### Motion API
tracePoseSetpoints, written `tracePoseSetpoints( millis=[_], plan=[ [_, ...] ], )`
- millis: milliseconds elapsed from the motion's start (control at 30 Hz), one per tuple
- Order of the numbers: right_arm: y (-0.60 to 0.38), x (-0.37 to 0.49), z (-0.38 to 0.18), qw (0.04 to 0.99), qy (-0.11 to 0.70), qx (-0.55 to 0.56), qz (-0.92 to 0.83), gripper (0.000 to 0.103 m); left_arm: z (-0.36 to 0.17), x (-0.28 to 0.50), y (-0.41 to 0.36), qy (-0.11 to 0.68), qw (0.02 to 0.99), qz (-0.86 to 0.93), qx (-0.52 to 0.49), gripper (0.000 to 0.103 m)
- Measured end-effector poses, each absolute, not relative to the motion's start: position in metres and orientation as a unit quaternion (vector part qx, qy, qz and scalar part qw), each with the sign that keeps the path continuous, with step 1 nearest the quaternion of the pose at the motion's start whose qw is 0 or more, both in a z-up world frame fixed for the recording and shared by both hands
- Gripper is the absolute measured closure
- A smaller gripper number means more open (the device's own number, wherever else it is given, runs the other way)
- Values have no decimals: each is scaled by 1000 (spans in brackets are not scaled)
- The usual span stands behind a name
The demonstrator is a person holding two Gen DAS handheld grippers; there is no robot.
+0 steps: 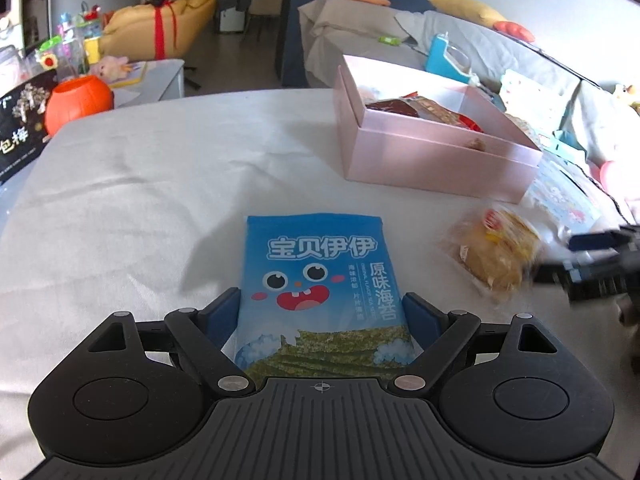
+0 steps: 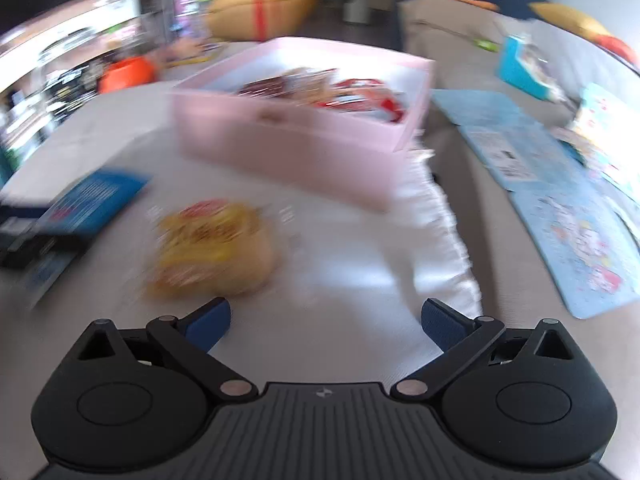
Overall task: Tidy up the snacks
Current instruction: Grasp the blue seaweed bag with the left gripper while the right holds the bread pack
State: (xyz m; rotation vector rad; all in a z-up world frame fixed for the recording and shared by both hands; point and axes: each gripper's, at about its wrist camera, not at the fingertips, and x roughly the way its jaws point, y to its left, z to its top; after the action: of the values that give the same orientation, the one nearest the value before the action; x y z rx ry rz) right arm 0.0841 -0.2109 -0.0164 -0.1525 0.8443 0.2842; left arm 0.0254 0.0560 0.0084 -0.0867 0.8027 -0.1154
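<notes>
A cloth-covered table (image 1: 140, 184) fills both wrist views, with an open pink box (image 1: 436, 160) at about two o'clock in the left view and at twelve o'clock in the right, several wrapped snacks already lying inside it. Nearer the cameras, a blue seaweed packet (image 1: 320, 276) lies flat at twelve o'clock from the left gripper (image 1: 322, 314), its long axis running straight away along the fingers; its near end sits between the two blue pads, which flank it closely, though whether they are pressing it cannot be told. A yellow wrapped bun (image 2: 216, 252) rests on the cloth at about eleven o'clock from the right gripper (image 2: 326, 322), just ahead of its left pad and outside the gap; that gripper's fingers stand wide apart and hold nothing. The right view is smeared by motion. The bun looks the right hand's to collect, the packet the left's, both bound for the box.
</notes>
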Motion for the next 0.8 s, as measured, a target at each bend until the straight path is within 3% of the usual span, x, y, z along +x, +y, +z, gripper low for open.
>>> tracePoseSetpoints(
  millis=[200, 433, 800],
  plan=[
    [-203, 110, -14, 888, 431, -5, 160, 1, 4, 21, 46, 379, 924, -44, -14, 12],
    [-164, 114, -15, 882, 424, -48, 199, 1, 7, 18, 51, 388, 919, -56, -29, 12],
    [-220, 75, -6, 890, 408, -18, 204, 1, 9, 8, 36, 402, 910, -97, -20, 13]
  ],
)
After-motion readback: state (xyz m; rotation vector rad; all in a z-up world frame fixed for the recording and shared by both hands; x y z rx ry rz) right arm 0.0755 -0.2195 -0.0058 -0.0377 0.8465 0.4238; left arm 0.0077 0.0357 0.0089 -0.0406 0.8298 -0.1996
